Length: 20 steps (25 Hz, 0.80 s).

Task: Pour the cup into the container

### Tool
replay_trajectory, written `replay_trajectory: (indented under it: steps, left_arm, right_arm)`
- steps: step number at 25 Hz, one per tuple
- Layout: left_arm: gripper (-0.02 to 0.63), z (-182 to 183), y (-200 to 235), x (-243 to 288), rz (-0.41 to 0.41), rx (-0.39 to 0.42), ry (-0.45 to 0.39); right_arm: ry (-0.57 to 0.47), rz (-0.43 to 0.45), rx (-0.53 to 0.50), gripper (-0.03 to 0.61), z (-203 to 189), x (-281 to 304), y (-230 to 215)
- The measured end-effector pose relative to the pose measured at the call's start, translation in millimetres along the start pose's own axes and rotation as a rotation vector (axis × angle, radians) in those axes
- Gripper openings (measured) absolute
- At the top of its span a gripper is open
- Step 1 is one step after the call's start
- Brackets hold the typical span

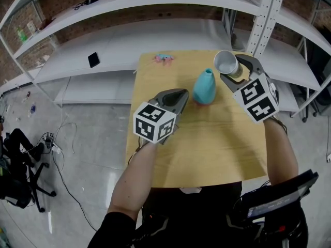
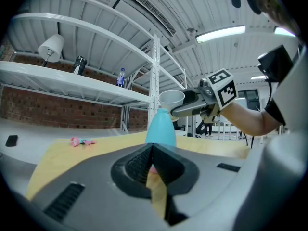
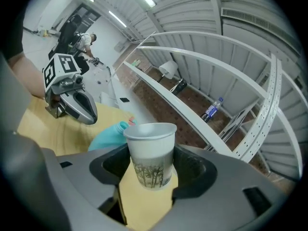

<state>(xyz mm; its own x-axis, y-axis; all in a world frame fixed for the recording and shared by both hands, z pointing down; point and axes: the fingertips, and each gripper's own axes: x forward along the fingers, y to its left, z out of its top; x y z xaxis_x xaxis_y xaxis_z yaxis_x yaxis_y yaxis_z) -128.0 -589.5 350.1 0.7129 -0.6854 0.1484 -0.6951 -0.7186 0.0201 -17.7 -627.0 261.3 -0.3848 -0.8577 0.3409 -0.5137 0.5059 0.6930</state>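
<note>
Right gripper [image 1: 234, 72] clamped on cup [image 1: 225, 62] near container [image 1: 205, 87] — left gripper [image 2: 150, 152] jaws together, empty.

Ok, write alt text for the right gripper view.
The right gripper has its jaws closed on a white paper cup with a tree print. Behind the cup, a teal narrow-necked container stands on a wooden table, with the left gripper over the table at left and white shelves along a brick wall beyond.
</note>
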Motion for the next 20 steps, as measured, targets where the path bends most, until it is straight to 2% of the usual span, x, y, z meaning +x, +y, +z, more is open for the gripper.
replay_trajectory:
  steps: [12, 20]
  left_arm:
    - [0.0, -3, 2, 0, -0.005, 0.003, -0.002]
    - [0.0, -2, 0, 0, -0.01, 0.003, -0.004]
  right_arm:
    - [0.048, -0.019, -0.142, 0.285, 3, 10, 4]
    - [0.063, -0.028, -0.199, 0.285, 6, 11, 3]
